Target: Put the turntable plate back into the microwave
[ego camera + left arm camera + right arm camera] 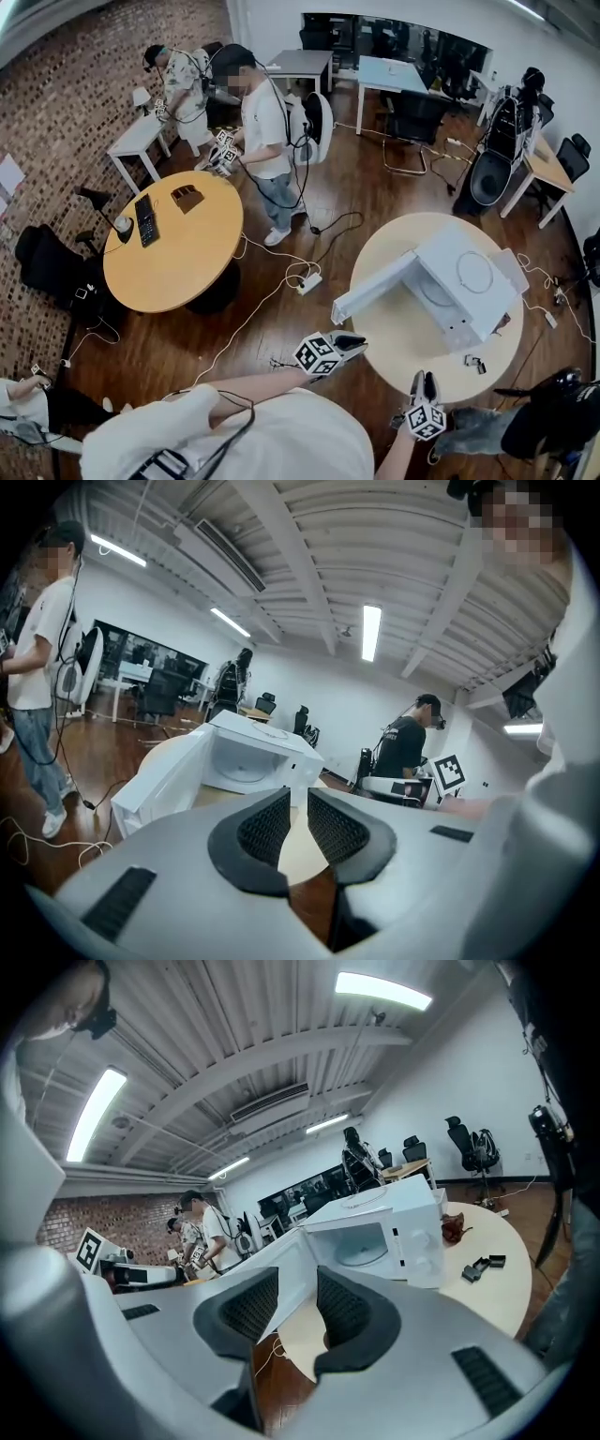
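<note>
Left fingers [265, 829] and right fingers [246, 1305] stand apart and empty. Ahead of them the microwave [450, 281] gapes, with the plate [361, 1257] seemingly seated inside, so nothing needs holding.

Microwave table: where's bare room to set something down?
Bare: on the table, the near strip between the open door and the small dark parts; also the far-left arc behind the door. Crowded: right side, filled by the microwave and those parts.

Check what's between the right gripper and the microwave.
Only bare tabletop lies between right gripper and microwave, shown in the head view; small black parts sit off to the side.
</note>
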`<state>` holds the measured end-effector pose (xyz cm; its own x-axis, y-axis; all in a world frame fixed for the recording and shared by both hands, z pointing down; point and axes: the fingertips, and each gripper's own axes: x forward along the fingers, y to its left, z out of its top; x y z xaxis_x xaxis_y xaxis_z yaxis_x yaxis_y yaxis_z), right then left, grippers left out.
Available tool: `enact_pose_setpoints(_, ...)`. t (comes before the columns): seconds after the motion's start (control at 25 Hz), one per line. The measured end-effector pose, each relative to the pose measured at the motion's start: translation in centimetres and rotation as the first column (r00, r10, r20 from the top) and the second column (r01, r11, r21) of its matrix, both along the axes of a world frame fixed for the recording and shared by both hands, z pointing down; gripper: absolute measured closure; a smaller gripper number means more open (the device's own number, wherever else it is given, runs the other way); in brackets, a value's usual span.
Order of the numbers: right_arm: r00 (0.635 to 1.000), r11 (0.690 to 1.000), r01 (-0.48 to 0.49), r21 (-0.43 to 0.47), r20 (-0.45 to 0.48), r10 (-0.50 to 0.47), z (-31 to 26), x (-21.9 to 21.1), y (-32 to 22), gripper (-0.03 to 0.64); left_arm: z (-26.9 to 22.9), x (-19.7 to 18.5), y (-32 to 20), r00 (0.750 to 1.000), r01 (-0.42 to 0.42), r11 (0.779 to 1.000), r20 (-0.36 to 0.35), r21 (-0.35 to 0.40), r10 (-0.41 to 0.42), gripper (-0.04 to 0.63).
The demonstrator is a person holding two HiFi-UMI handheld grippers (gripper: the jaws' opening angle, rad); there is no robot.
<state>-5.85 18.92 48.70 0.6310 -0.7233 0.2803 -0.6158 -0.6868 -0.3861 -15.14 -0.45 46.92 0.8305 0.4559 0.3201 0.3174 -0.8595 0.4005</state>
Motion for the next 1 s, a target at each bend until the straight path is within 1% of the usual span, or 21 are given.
enact_pose_setpoints(0.12,1.000,1.000,-0.015,-0.014,0.006,0.015,0.9,0.2,1.1,0.485,-0.3,0.6,0.7,1.000,-0.015,1.000,-0.012,-0.009,0.015,0.548)
enact_pose_setpoints(0.24,1.000,0.999,-0.025,-0.025,0.005,0.025,1.1,0.1,1.8,0.485,0.2,0.7,1.5,0.999,-0.038,0.999,-0.003,-0.013,0.038,0.548)
enact_pose_setpoints(0.36,0.999,0.999,-0.035,-0.038,0.023,0.036,2.2,0.1,2.8,0.485,0.6,0.9,2.0,0.999,-0.043,0.999,0.003,-0.026,0.043,0.548)
enact_pose_setpoints(0.48,0.999,0.998,-0.030,-0.049,0.038,0.032,3.3,0.0,3.6,0.485,1.0,0.8,2.2,1.000,-0.024,0.999,0.001,-0.046,0.024,0.548)
enact_pose_setpoints(0.64,1.000,0.998,-0.008,-0.065,0.011,0.009,3.7,0.5,4.0,0.485,1.3,0.7,2.3,1.000,0.008,0.998,-0.014,-0.070,-0.009,0.548)
enact_pose_setpoints(0.76,1.000,0.996,-0.022,-0.090,0.001,0.022,2.5,-0.6,5.4,0.485,1.3,0.3,3.7,1.000,-0.003,0.995,-0.006,-0.095,0.003,0.548)
enact_pose_setpoints(0.92,0.999,0.994,0.032,-0.107,-0.035,-0.036,0.1,-0.3,5.1,0.485,0.4,0.5,4.4,0.999,0.048,0.992,-0.013,-0.117,-0.049,0.548)
enact_pose_setpoints(1.0,0.998,0.992,0.043,-0.119,-0.049,-0.049,0.0,-0.7,5.6,0.486,0.6,0.7,5.4,0.999,0.048,0.991,-0.015,-0.125,-0.050,0.548)
